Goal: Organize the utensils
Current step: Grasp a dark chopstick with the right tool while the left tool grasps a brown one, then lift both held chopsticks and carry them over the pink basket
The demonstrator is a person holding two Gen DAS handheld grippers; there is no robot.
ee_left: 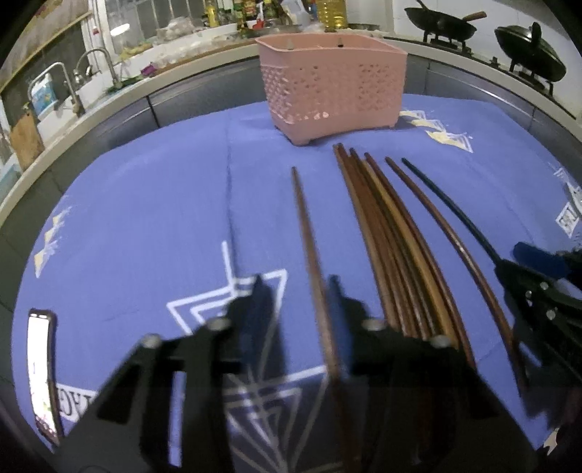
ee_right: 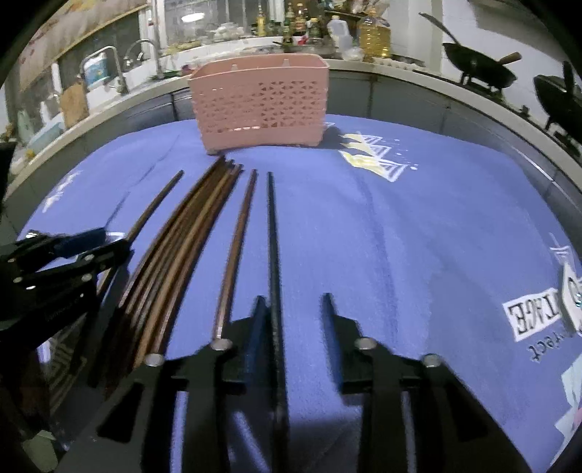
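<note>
Several chopsticks lie lengthwise on a blue cloth (ee_left: 145,218) in front of a pink perforated basket (ee_left: 334,83), which also shows in the right wrist view (ee_right: 260,102). My left gripper (ee_left: 296,287) is open around a single brown chopstick (ee_left: 305,225) that lies next to its right finger. My right gripper (ee_right: 291,302) is open around a black chopstick (ee_right: 272,233) that lies next to its left finger. A bundle of brown chopsticks (ee_left: 382,225) and one more brown chopstick (ee_left: 447,236) lie between the two. The right gripper shows at the left view's right edge (ee_left: 534,276).
A phone (ee_left: 43,374) lies on the cloth at the left. Behind the table runs a counter with a sink and taps (ee_left: 91,72), bottles (ee_right: 374,32) and two black woks (ee_left: 440,22) on stands.
</note>
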